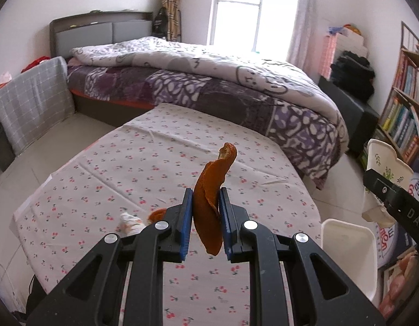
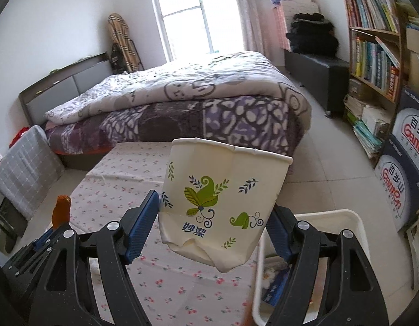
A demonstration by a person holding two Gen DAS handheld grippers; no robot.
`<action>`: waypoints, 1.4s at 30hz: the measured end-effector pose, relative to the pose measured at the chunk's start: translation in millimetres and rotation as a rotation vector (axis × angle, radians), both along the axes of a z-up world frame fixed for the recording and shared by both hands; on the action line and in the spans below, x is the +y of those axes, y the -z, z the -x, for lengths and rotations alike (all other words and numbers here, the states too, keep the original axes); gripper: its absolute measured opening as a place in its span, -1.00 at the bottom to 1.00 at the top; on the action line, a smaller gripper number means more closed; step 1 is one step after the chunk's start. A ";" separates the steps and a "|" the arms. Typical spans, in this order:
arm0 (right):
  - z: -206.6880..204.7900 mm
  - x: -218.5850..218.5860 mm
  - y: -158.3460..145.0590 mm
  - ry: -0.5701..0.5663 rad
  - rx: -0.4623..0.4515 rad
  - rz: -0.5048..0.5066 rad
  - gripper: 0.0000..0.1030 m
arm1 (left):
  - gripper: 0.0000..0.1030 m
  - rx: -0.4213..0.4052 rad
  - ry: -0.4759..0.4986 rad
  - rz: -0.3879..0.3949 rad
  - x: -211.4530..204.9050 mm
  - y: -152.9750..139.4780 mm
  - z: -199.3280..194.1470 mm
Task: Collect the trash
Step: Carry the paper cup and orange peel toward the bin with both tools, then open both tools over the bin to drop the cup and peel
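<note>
L jaws clamp orange peel point(image 1: 209, 212) above worktop point(image 1: 127, 163), R jaws grip crushed paper cup point(image 2: 220, 203) beside white bin point(image 2: 356, 217), so I shd centre both over bin w/o loosening early.

White bin point(image 2: 356, 217) cut off; contents unclear.
</note>
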State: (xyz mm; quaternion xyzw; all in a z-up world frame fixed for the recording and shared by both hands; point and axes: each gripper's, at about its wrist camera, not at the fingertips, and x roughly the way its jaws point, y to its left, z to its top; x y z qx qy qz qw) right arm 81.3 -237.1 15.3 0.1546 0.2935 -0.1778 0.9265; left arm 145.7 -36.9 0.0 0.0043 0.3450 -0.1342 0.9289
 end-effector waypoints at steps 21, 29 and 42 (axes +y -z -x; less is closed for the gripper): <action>48.7 -99.8 34.3 0.215 0.221 -0.073 0.45 | -0.62 0.020 0.218 -0.051 -108.4 18.7 33.5; 75.0 -138.2 35.2 0.363 0.227 -0.106 0.72 | -0.61 0.048 0.319 -0.079 -155.3 35.7 50.3; 109.2 -182.8 30.1 0.497 0.167 -0.195 0.77 | -0.58 0.096 0.446 -0.078 -212.7 50.9 76.7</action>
